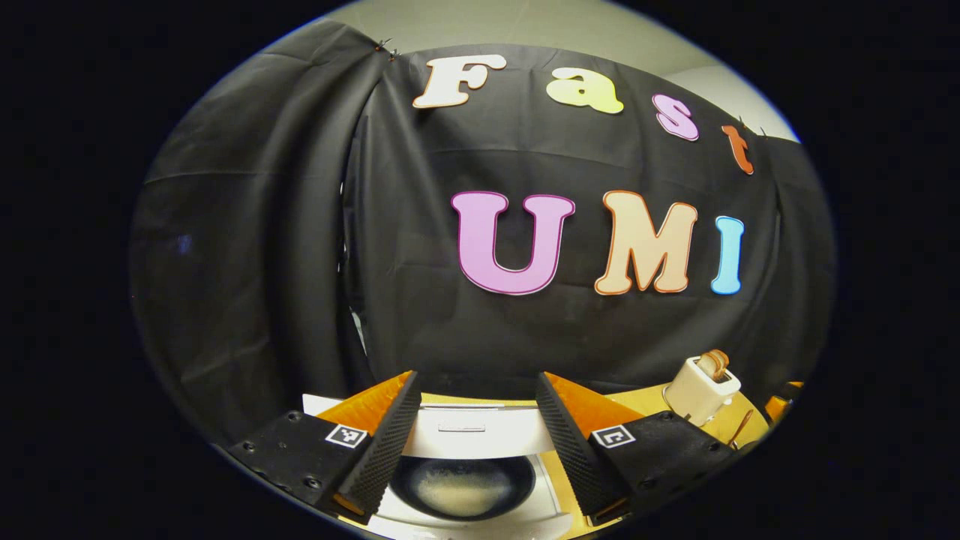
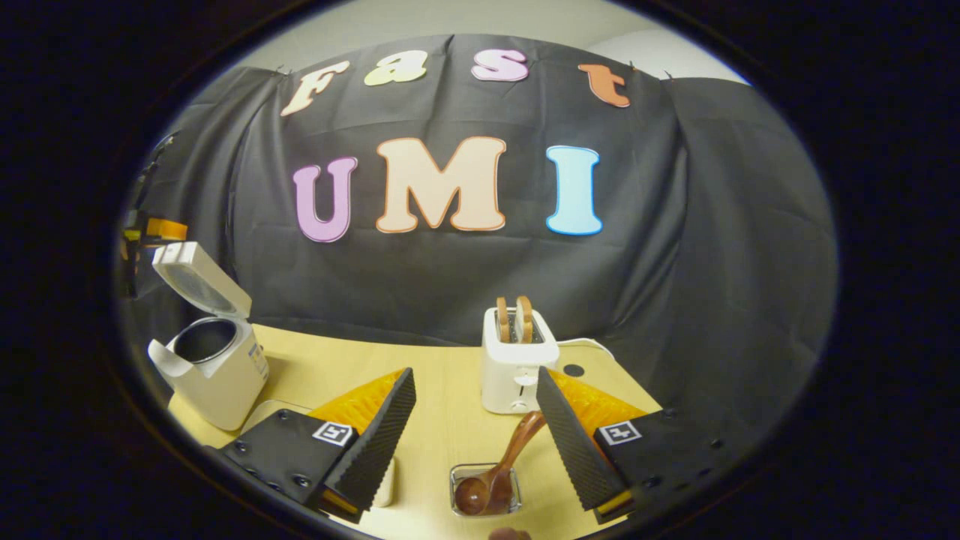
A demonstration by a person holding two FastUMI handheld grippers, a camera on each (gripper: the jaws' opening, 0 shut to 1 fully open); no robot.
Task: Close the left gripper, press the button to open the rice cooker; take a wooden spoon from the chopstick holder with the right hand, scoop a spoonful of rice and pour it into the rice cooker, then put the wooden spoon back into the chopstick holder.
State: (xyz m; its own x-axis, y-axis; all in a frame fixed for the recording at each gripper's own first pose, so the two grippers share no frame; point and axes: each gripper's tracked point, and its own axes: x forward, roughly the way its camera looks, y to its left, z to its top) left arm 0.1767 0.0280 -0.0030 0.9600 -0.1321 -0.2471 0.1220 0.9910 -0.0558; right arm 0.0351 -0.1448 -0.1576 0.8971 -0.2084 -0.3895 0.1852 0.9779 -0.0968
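Note:
The white rice cooker (image 2: 217,375) stands open at the table's left, its lid (image 2: 199,281) tilted up. In the left gripper view I look down into its dark inner pot (image 1: 461,487), which holds a pale layer of rice, with the raised lid (image 1: 465,433) behind it. My left gripper (image 1: 477,375) hangs open just above the pot. A brown wooden spoon (image 2: 499,472) stands bowl-down in a small clear holder (image 2: 486,491), its handle leaning up to the right. My right gripper (image 2: 475,373) is open above it, the handle close to the right finger (image 2: 566,435).
A white toaster (image 2: 517,360) with two slices in it stands mid-table, behind the holder, also seen as the toaster (image 1: 701,390) at the right of the left gripper view. A pale object (image 2: 386,480) peeks from behind my right gripper's left finger. The yellow tabletop (image 2: 442,405) runs to the black cloth wall.

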